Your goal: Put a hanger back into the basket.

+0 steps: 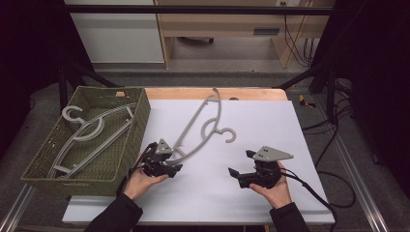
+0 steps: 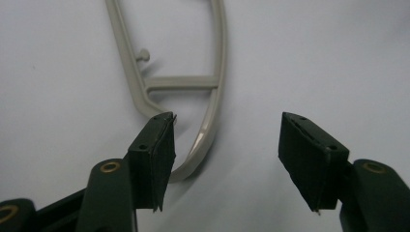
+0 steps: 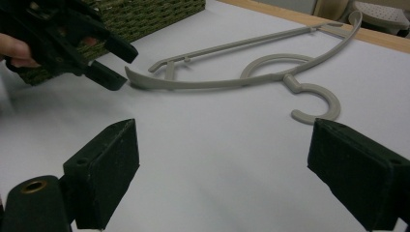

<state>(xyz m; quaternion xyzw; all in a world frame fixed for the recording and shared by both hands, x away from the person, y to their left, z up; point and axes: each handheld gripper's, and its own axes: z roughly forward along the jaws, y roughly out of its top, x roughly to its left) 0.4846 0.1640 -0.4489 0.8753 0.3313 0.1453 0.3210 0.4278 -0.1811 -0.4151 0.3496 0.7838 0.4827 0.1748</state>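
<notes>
The left claw (image 1: 167, 164) is spread, its jaws either side of the near end of the grey hanger (image 1: 205, 123) lying flat on the white bench (image 1: 270, 130), apparently set to grip that end. The right claw (image 1: 241, 176) is also released and holds nothing, waiting apart near the hook. I count one hanger on the bench and what look like two more piled in the woven basket (image 1: 138, 121) at the left.

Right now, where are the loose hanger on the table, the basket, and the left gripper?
loose hanger (image 1: 205, 126), high view, on its curved neck.
basket (image 1: 136, 126), high view, on its right wall.
left gripper (image 2: 225, 162), left gripper view, midway between its fingertips.
</notes>
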